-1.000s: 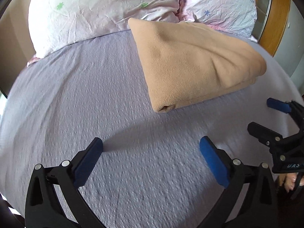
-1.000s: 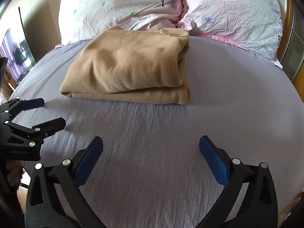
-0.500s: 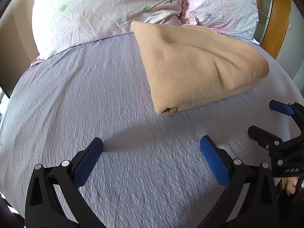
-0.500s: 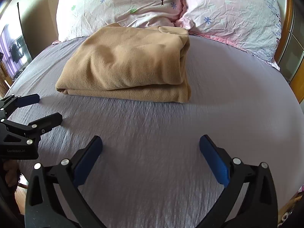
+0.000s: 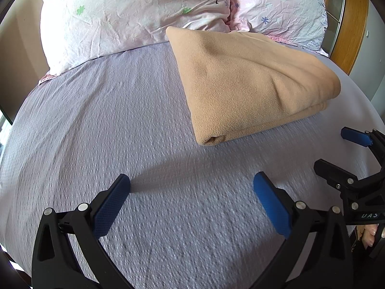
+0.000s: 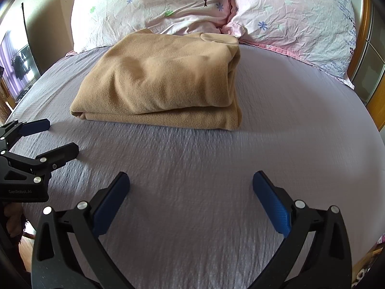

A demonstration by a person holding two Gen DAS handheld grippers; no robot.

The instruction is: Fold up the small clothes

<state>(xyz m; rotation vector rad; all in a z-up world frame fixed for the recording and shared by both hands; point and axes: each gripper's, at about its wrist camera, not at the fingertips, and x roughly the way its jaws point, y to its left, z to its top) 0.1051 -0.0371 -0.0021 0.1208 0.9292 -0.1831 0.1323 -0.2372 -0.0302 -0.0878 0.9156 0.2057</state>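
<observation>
Left tongs point(image 5: 191, 187) spread wide and empty over the lilac bed sheet point(image 5: 96, 120), hovering short of the folded tan fleece garment point(image 5: 252, 84). From the left wrist view: garment a touch lower and nearer than half a second ago, its rolled corner now closer to the tongs; pillows point(image 5: 134, 14) fuller in frame. Right tongs point(image 5: 336, 154) visible at the right edge, likewise parted, holding nothing.

From the right wrist view: right tongs point(image 6: 191, 185) wide apart above bare sheet point(image 6: 288, 132), well short of the garment point(image 6: 163, 79), which lies squared in stacked layers against the pillows point(image 6: 156, 2). Left tongs point(image 6: 53, 137) at the left edge, apart and empty. Garment slightly larger than a moment back, so both tools easing forward. Probably a finished fold: either a final check or an approach to move the bundle.
</observation>
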